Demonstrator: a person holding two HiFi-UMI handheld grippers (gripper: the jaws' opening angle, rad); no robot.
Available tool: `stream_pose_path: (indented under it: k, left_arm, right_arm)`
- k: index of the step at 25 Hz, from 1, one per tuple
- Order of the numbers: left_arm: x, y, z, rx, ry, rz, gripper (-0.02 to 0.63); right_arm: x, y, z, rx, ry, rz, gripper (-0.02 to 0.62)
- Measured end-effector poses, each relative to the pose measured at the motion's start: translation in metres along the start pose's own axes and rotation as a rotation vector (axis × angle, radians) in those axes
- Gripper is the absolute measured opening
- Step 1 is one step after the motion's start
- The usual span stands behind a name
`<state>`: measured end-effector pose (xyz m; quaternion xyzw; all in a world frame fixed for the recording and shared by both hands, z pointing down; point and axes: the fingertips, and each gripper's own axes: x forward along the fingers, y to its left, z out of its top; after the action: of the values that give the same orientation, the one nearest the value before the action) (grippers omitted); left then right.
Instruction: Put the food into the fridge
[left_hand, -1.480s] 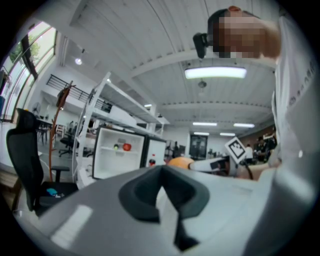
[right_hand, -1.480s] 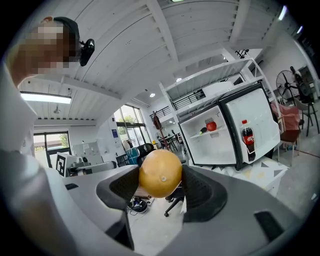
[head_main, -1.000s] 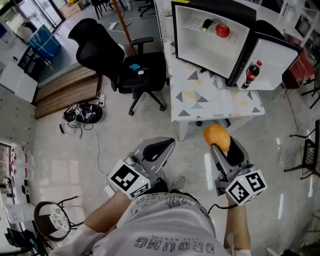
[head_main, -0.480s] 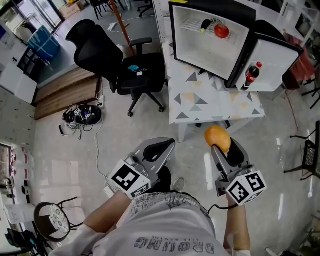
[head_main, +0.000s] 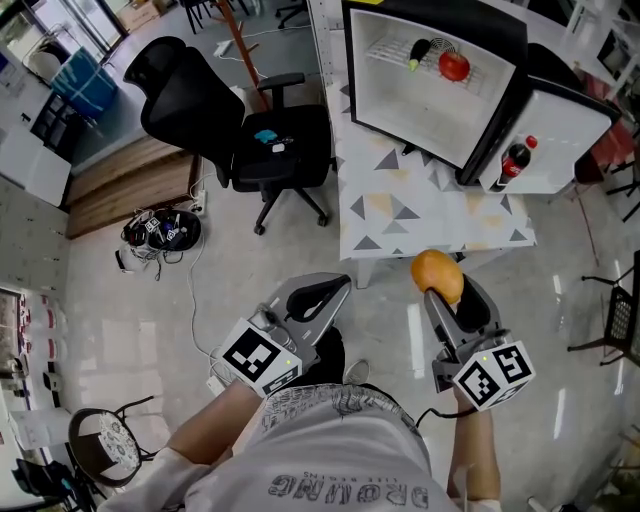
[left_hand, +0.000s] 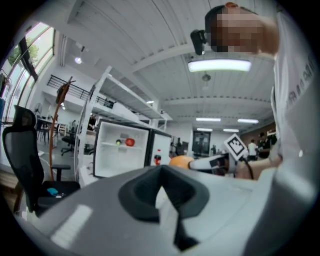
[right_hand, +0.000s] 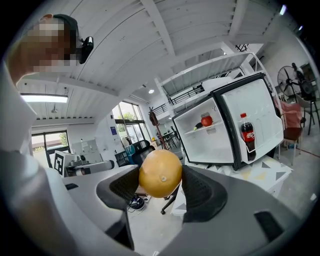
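An orange (head_main: 436, 275) (right_hand: 160, 173) is held in my right gripper (head_main: 440, 288), whose jaws are shut on it, out over the floor in front of the table. The small fridge (head_main: 435, 75) (right_hand: 227, 120) stands open on the table (head_main: 420, 215), with a red tomato (head_main: 454, 66) and a dark vegetable (head_main: 417, 52) on its upper shelf and a cola bottle (head_main: 512, 165) in its door. My left gripper (head_main: 322, 295) (left_hand: 161, 186) is shut and holds nothing, low at the left.
A black office chair (head_main: 240, 130) stands left of the table. A tangle of cables (head_main: 160, 230) lies on the floor at left, and a round stool (head_main: 105, 440) is at the bottom left. Chairs stand at the right edge (head_main: 620, 300).
The fridge and table have shifted slightly right and down in the head view. Both grippers keep their places, the orange still held.
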<state>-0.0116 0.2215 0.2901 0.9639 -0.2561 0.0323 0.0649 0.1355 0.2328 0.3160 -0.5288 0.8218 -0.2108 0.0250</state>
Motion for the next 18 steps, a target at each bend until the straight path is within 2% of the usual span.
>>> stream_pose_path:
  k: [18]
  left_arm:
    - [0.045, 0.098, 0.005, 0.006, 0.018, -0.028, 0.006]
  right_arm:
    - [0.098, -0.029, 0.020, 0.012, 0.021, -0.028, 0.268]
